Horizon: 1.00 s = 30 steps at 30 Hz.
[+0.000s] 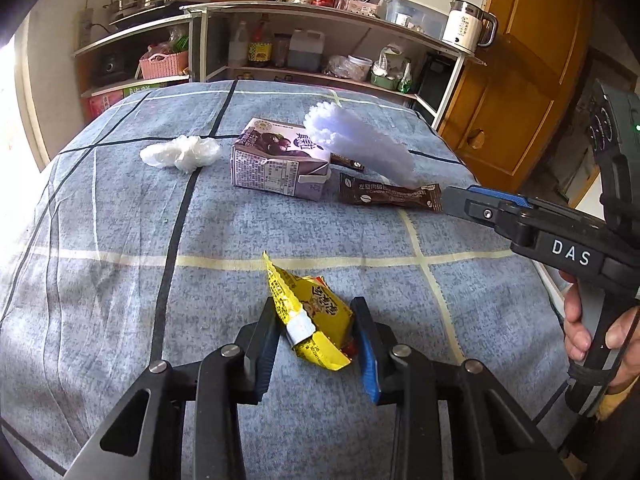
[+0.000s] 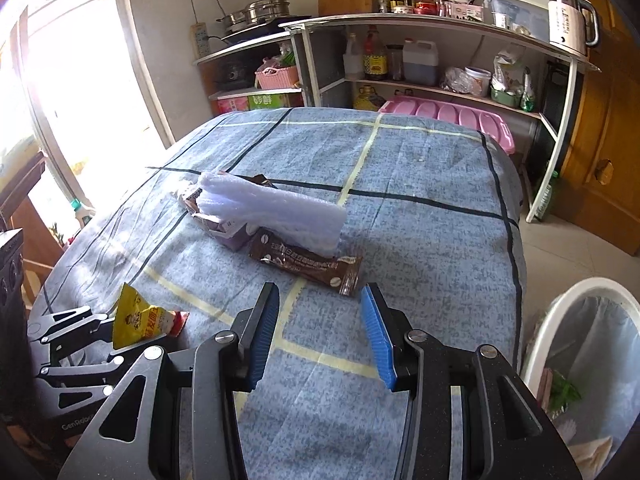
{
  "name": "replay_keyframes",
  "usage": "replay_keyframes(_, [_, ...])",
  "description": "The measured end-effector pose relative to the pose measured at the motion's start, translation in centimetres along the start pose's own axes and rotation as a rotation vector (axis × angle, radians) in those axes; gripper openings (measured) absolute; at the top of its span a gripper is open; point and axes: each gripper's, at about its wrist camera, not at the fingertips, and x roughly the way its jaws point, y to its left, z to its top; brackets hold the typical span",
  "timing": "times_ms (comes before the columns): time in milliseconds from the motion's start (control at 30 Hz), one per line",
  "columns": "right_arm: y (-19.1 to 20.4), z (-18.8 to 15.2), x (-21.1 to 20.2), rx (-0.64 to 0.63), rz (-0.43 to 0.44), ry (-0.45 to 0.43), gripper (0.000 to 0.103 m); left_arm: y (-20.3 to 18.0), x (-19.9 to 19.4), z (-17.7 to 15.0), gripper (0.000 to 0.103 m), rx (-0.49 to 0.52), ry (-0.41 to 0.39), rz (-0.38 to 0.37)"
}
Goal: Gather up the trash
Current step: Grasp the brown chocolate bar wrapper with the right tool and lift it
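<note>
A blue checked cloth (image 1: 120, 240) covers the desk, and the trash lies scattered over it. Off the desk's edge, at four o'clock in the right wrist view, stands a white bin (image 2: 552, 320) lined with a bag, the likely home for all of it. Largest of the litter is a white foam sheet (image 1: 360, 140) leaning across a purple drink carton (image 1: 276, 164) near twelve o'clock in the left wrist view; foam should be feather-light and springy, the carton stiff enough to take by its narrow sides. At ten o'clock sits a crumpled clear plastic wad (image 1: 182, 153), soft and slippery. A brown coffee sachet (image 2: 308, 262) lies flat just ahead of the right gripper (image 2: 320, 334), whose jaws stand spread with nothing between them; thin and limp, it wants pinching at one end. Smallest, the yellow snack wrapper (image 1: 316, 320) sits at six o'clock between the jaws of the left gripper (image 1: 316, 334), which pinch its crinkled body. It looks light and crushable, so a hold across the middle suits.
</note>
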Motion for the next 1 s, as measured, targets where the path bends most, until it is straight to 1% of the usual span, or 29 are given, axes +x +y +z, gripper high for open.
replay_keyframes(167, [-0.4,1.5,1.8,0.005,0.035,0.015,0.044,0.6,0.6,0.8,0.036,-0.006,0.002,-0.010])
replay_keyframes(267, [-0.8,2.1,3.1,0.022,0.039,0.032,0.044,0.8,0.8,1.2,0.036,-0.012,0.003,-0.018])
replay_keyframes(400, [-1.3,2.4,4.6,0.059,0.113,0.075,0.045,1.0,0.9,1.3,0.036,-0.021,0.003,-0.030])
replay_keyframes(533, [-0.9,1.9,4.8,0.033,0.145,0.103,0.045,1.5,0.8,1.3,0.036,-0.023,0.004,-0.037])
replay_keyframes(633, [-0.7,1.5,4.7,0.032,0.211,0.128,0.045,1.6,0.8,1.4,0.036,-0.027,0.003,-0.037])
replay_keyframes(667, [-0.7,1.3,4.6,0.028,0.218,0.136,0.045,1.7,0.8,1.4,0.036,-0.029,0.003,-0.037])
replay_keyframes(867, [0.4,1.4,4.2,-0.056,0.176,0.138,0.045,2.0,0.6,1.2,0.036,-0.041,0.000,-0.039])
replay_keyframes(933, [0.8,1.4,4.2,-0.079,0.166,0.124,0.053,2.1,0.6,1.2,0.036,-0.041,0.000,-0.043])
replay_keyframes(967, [1.5,1.3,4.2,-0.134,0.145,0.119,0.058,2.1,0.5,1.2,0.036,-0.041,0.000,-0.044])
replay_keyframes(1000, [2.2,1.1,4.2,-0.187,0.112,0.105,0.058,2.1,0.5,1.1,0.036,-0.041,0.000,-0.044])
